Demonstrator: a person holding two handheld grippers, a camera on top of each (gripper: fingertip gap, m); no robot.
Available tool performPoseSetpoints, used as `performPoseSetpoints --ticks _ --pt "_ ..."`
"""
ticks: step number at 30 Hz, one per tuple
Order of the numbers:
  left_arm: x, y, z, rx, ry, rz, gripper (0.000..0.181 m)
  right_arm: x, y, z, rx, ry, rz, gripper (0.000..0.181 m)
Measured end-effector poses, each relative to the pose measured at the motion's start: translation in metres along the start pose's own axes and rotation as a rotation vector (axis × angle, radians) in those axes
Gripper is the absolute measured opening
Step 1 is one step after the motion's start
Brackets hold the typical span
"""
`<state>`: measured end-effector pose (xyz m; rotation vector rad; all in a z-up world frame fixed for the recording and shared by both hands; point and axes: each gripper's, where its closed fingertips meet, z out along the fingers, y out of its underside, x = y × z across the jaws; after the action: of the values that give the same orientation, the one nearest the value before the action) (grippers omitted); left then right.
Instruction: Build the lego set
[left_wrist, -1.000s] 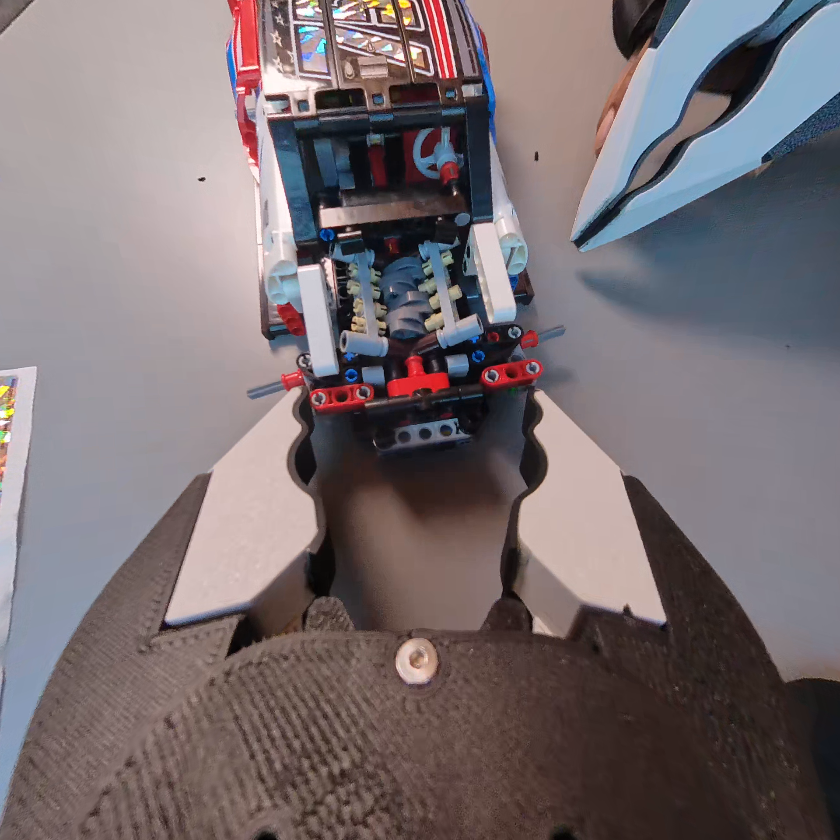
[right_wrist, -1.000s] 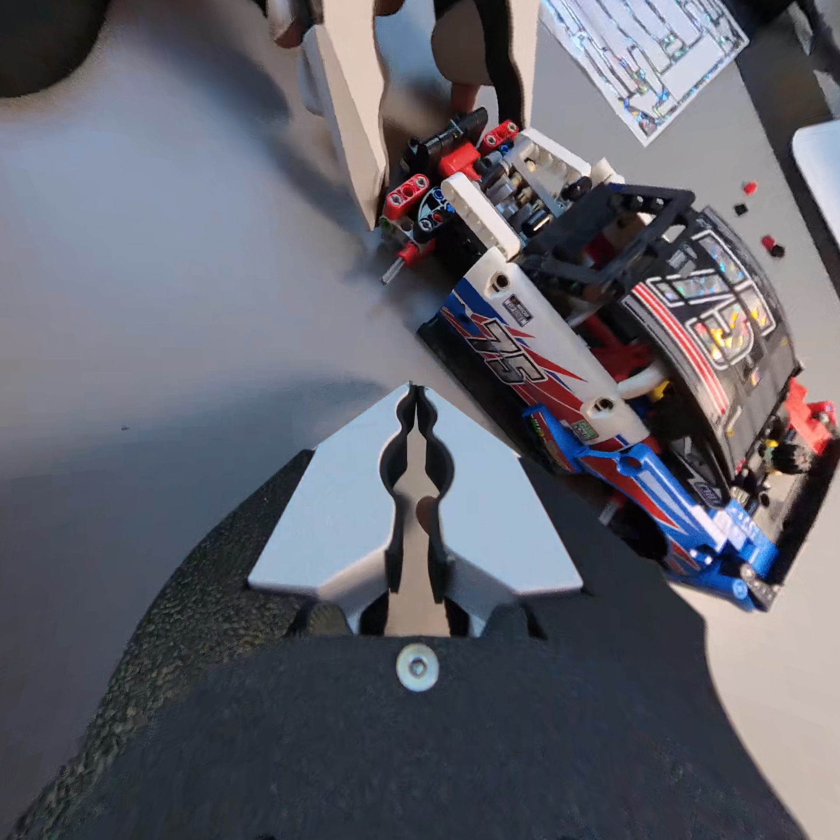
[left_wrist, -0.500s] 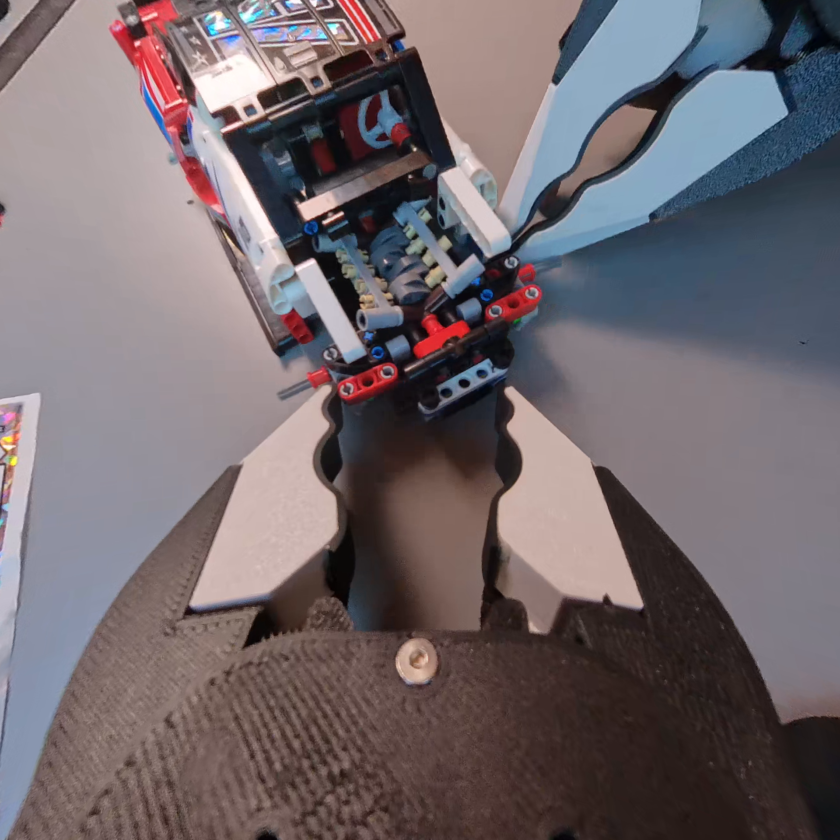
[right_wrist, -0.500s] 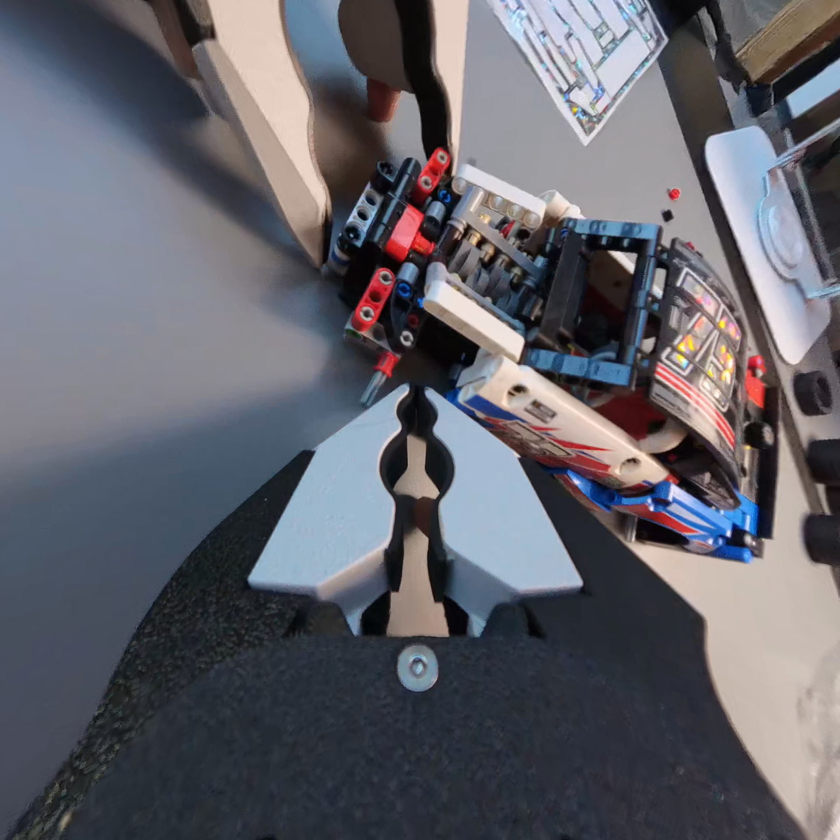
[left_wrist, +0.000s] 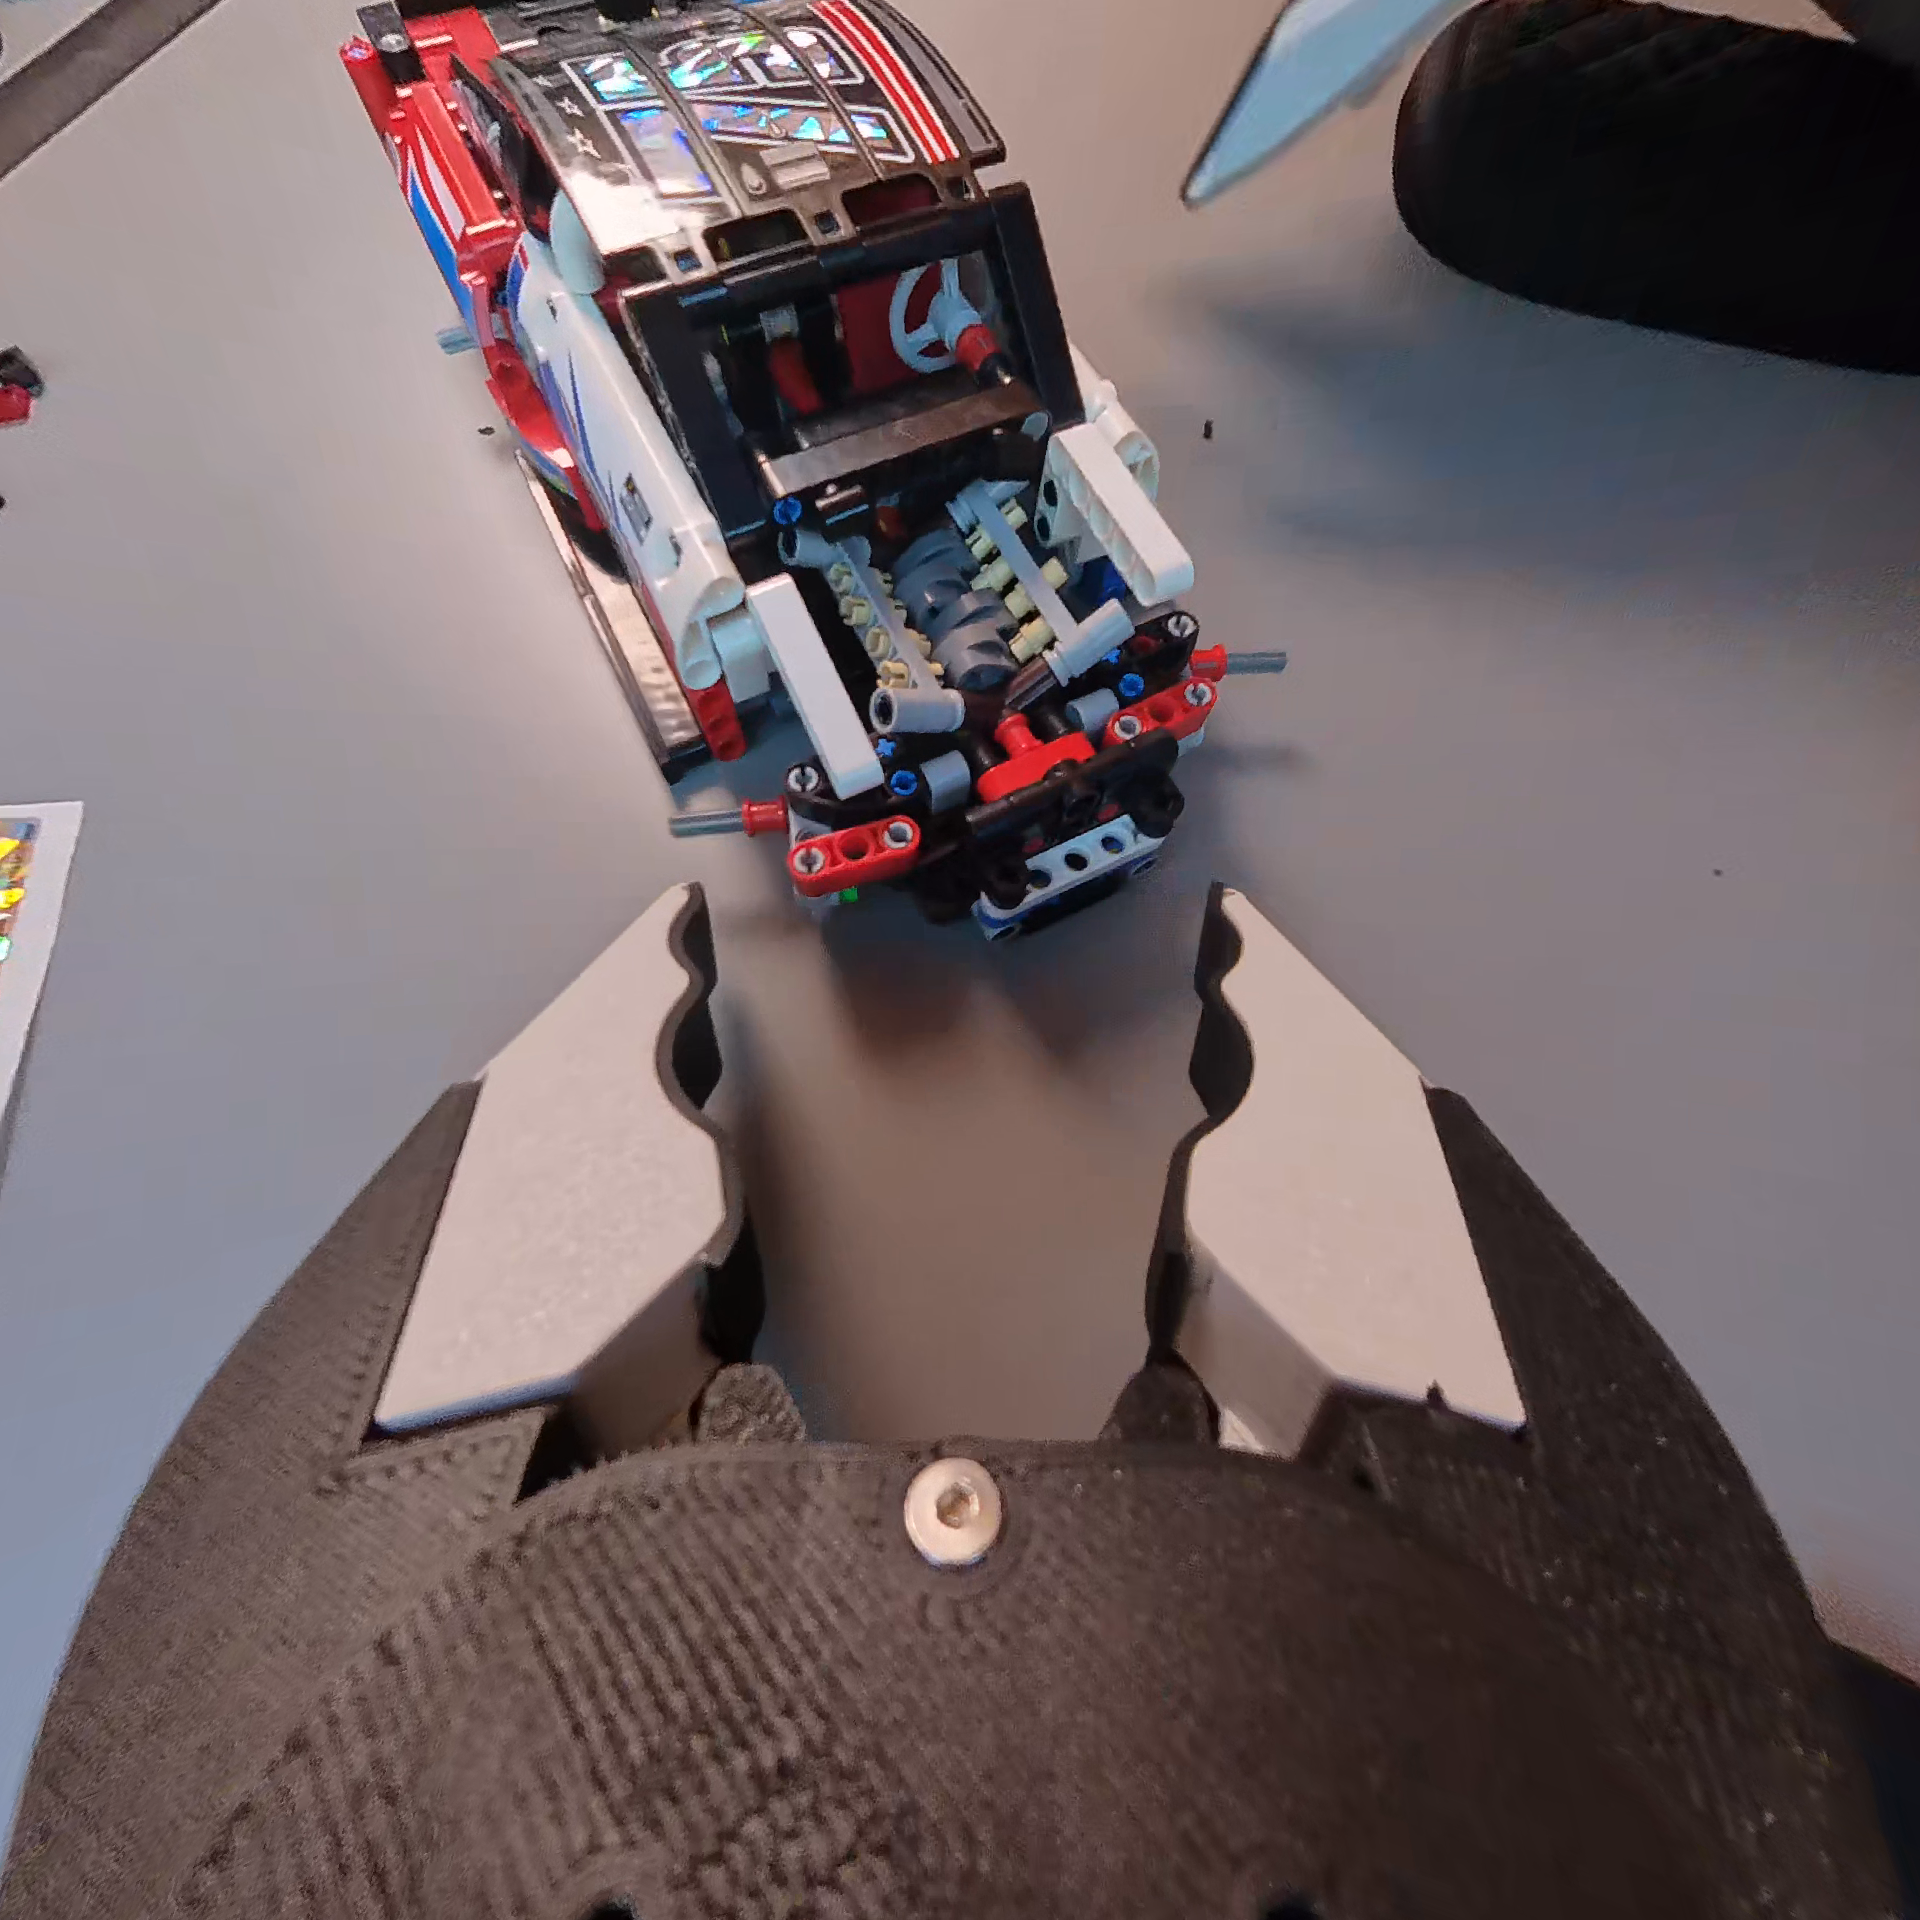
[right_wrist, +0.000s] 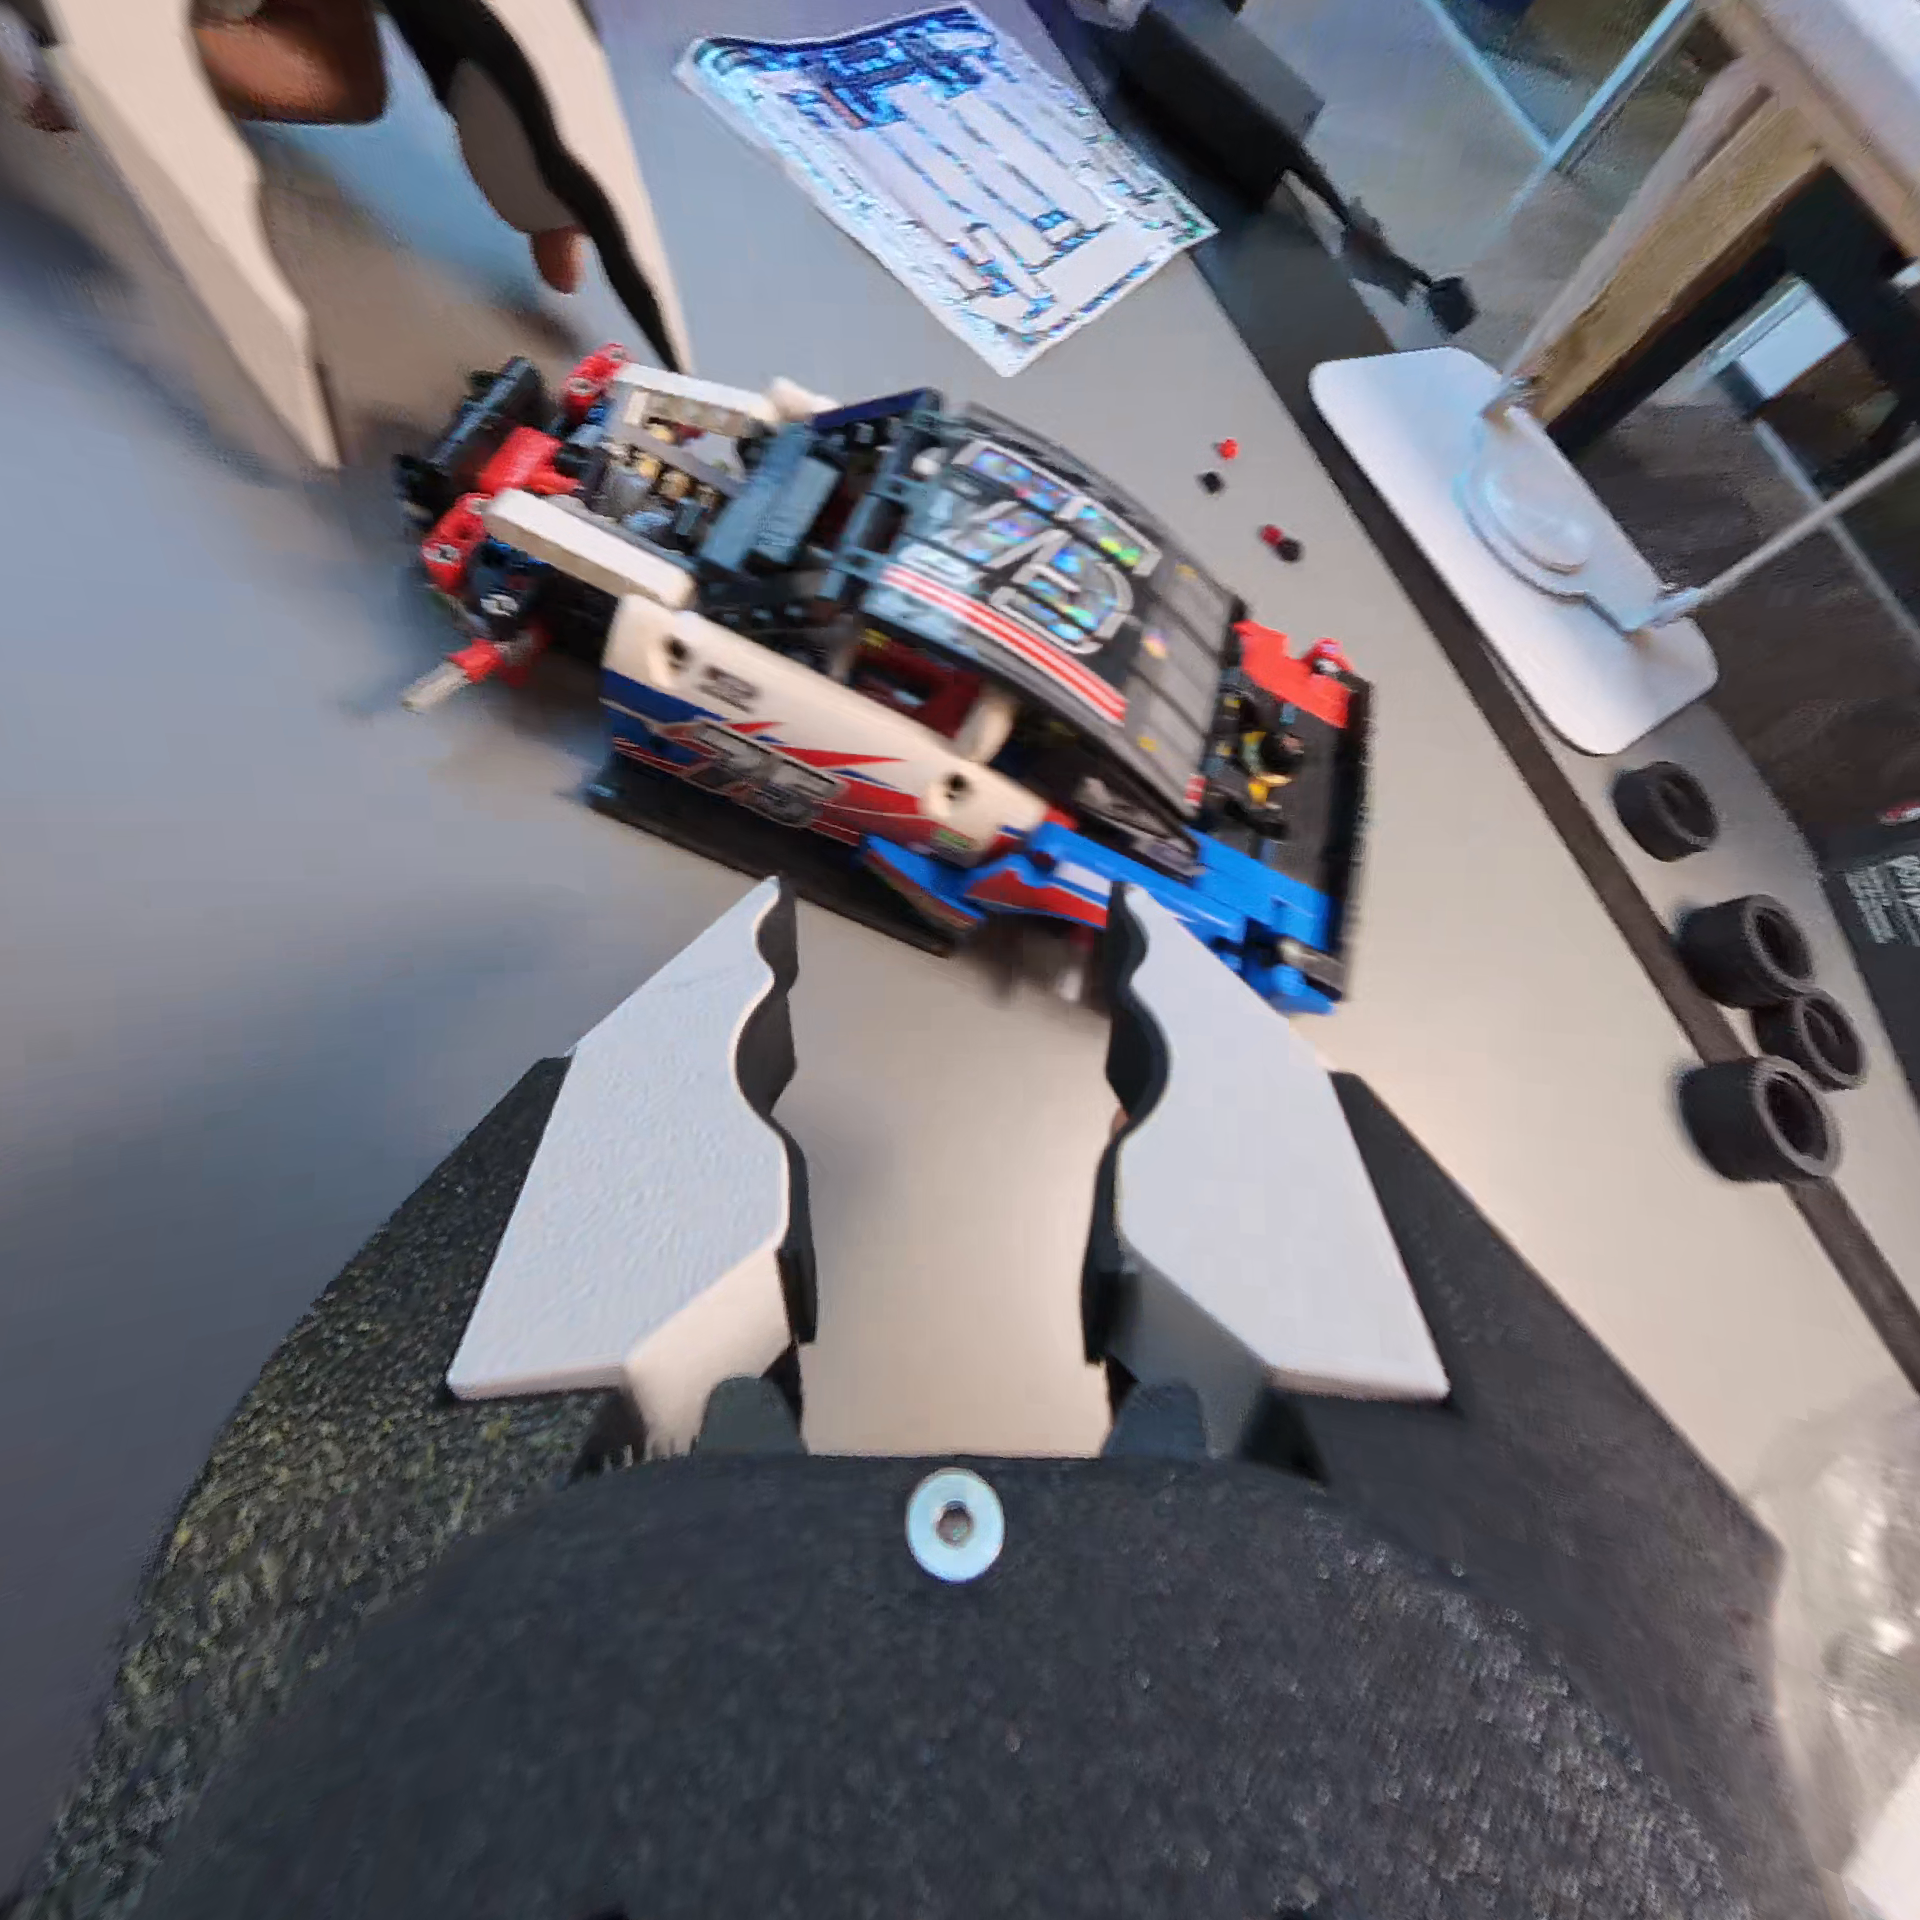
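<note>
A wheel-less Lego race car (left_wrist: 831, 499) with a black roof, white, red and blue sides and an open engine bay lies on the grey table. My left gripper (left_wrist: 951, 904) is open and empty, just short of the car's front end, apart from it. My right gripper (right_wrist: 951, 914) is open and empty beside the car's blue and white side (right_wrist: 935, 727); the view is blurred. The right gripper's fingertip (left_wrist: 1288, 94) shows at the top right of the left wrist view. The left gripper's fingers (right_wrist: 187, 239) stand by the car's nose in the right wrist view.
A foil sticker sheet (right_wrist: 935, 177) lies beyond the car; its edge shows in the left wrist view (left_wrist: 26, 935). Several black tyres (right_wrist: 1756, 1029) sit along the table's right edge. Small red and black pieces (right_wrist: 1247, 499) lie near a white lamp base (right_wrist: 1507, 540). About 15 cm separates my left fingertips from my right.
My right gripper has opened and pulled back from the car's front toward its side. My left gripper has opened wider and backed off a little. The car has turned slightly.
</note>
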<state>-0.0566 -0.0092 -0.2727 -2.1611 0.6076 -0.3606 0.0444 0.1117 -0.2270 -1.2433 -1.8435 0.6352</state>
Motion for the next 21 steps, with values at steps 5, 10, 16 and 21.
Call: performPoseSetpoints --ticks 5,10,16,21 --pt "0.008 0.000 0.021 -0.083 -0.068 0.035 0.112 0.060 0.037 0.017 -0.065 -0.132 0.043 0.098" --pt "-0.006 -0.003 0.022 -0.088 -0.078 0.034 0.088 0.057 0.033 0.051 0.000 -0.307 0.138 0.092" --pt "-0.052 0.005 0.002 -0.098 -0.179 0.062 0.072 0.058 0.041 0.038 -0.033 -0.141 0.219 0.070" --pt "-0.072 0.003 -0.002 -0.053 -0.199 -0.004 0.068 0.028 0.044 0.019 -0.040 -0.019 0.201 0.059"
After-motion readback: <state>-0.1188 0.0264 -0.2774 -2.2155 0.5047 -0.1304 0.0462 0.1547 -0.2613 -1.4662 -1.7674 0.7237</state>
